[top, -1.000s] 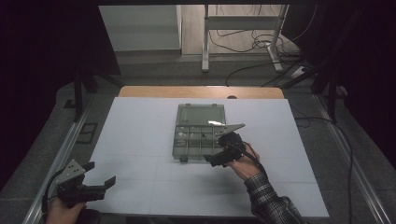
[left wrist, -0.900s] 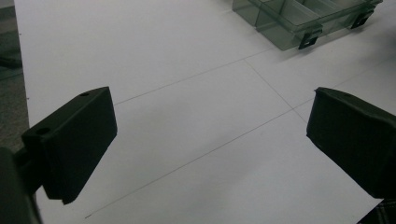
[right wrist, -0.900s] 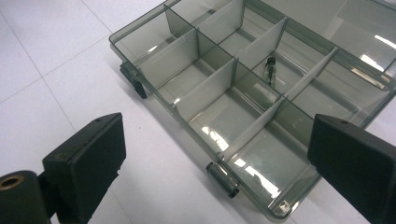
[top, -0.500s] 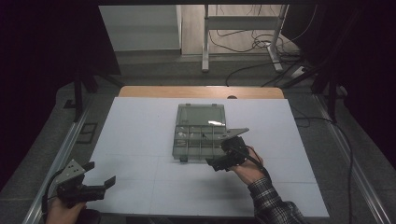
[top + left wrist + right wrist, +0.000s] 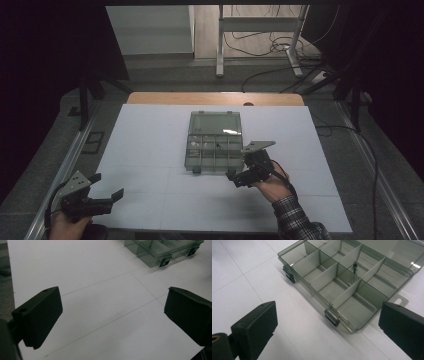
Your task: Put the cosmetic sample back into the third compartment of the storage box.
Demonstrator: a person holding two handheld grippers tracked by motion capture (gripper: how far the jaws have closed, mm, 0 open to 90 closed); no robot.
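Drawn back a little over the last second, toward the person's edge of the white desk (image 5: 150, 130): so with the right tool (image 5: 239, 178), jaws spread wide and gripping nothing. Directly ahead of that tool, close but apart, the smoky-grey clear plastic compartment box (image 5: 214, 150), lid laid open flat beyond it. Along the wall nearest the tool, two small black latches, one ahead and left (image 5: 289, 273), one almost between the jaws (image 5: 332, 318), both hanging loose. Farther in, past two dividers, a small dark screw-like piece (image 5: 355, 267) lying in one compartment; too small to name for sure.

Unmoved meanwhile at the desk's near left corner: the left tool (image 5: 106, 186), also spread wide and empty, bare white desk between its jaws, the box well off ahead and to its right (image 5: 160, 252).

Judged from the retreat: one visit to the box probably finished, perhaps the unlatching or a drop into a compartment. Likely next, a reach for the lid or another piece, with room now to re-aim.
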